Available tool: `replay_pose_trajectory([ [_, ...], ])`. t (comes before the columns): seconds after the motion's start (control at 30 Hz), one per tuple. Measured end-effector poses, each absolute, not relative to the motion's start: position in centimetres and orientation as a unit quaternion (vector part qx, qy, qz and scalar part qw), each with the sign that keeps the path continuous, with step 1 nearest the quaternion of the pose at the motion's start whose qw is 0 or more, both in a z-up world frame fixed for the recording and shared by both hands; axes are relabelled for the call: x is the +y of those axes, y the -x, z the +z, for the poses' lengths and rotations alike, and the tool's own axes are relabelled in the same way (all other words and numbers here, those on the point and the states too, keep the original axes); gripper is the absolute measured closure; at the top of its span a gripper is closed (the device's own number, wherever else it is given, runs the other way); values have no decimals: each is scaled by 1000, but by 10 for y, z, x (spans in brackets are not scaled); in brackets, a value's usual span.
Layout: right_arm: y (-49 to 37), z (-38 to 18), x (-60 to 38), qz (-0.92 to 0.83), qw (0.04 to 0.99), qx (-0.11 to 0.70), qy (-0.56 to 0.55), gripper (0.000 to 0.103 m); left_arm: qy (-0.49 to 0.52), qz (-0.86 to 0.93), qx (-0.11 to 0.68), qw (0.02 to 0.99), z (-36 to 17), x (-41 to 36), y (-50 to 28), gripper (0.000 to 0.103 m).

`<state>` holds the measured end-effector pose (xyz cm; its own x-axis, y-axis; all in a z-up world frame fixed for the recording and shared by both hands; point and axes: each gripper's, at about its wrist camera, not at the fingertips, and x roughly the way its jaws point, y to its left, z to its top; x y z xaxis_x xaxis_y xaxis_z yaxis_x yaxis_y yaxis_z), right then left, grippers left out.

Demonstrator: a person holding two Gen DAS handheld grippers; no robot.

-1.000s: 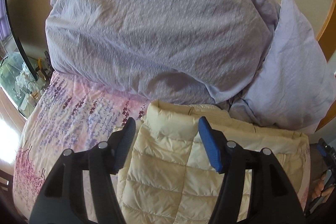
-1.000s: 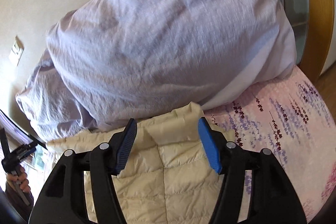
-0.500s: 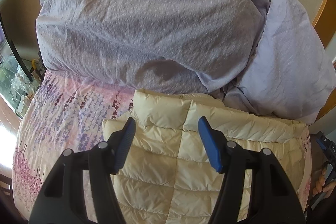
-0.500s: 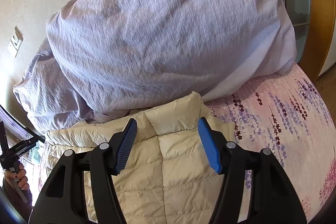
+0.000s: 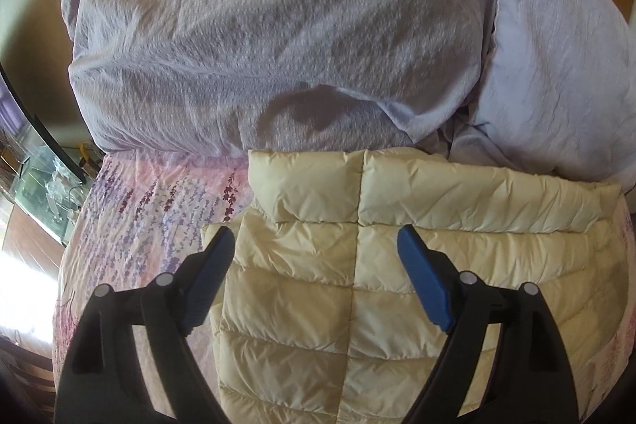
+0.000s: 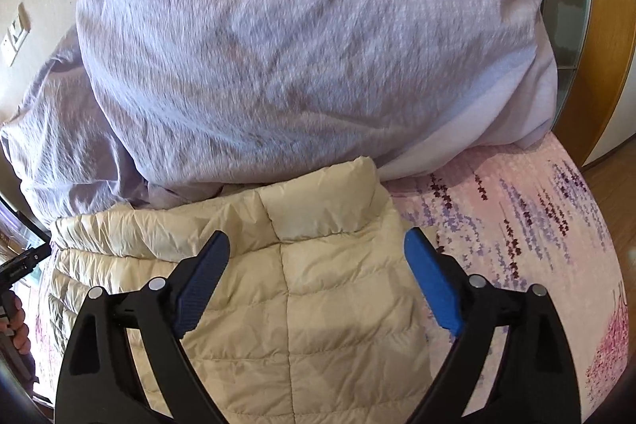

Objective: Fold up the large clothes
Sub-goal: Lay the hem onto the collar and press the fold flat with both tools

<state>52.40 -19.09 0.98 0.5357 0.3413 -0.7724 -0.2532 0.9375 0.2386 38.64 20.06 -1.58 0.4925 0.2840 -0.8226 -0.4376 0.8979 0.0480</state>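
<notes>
A cream quilted down jacket (image 5: 357,265) lies flat on a floral pink bedsheet (image 5: 151,209), its far edge folded over near the bedding pile. My left gripper (image 5: 316,239) is open and empty, hovering above the jacket's left part. The jacket also shows in the right wrist view (image 6: 318,285), where its upper right corner stands up against the bedding. My right gripper (image 6: 318,245) is open and empty above that corner. The other gripper and a hand (image 6: 16,320) show at the left edge of the right wrist view.
A bulky lavender duvet (image 5: 278,38) and a pale pillow (image 5: 556,66) are piled at the head of the bed, touching the jacket's far edge. The duvet (image 6: 298,46) fills the right wrist view. A glass cabinet (image 5: 43,177) stands left; wooden frame (image 6: 608,26) at right.
Both grippers have drawn back and risen from the jacket's far edge, so more of the jacket shows. Both stayed open and empty. The jacket lies still.
</notes>
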Motion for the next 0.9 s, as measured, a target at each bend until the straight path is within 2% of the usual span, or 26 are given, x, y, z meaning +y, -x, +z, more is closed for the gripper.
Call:
replay_pose_trajectory([
  [0.2, -524, -4, -182, 170, 868, 465, -37, 12, 71, 213, 467, 855, -32, 194, -390, 11],
  [0.9, -531, -53, -162, 138, 866, 481, 25, 12, 53, 229, 481, 844, -73, 199, -401, 11],
])
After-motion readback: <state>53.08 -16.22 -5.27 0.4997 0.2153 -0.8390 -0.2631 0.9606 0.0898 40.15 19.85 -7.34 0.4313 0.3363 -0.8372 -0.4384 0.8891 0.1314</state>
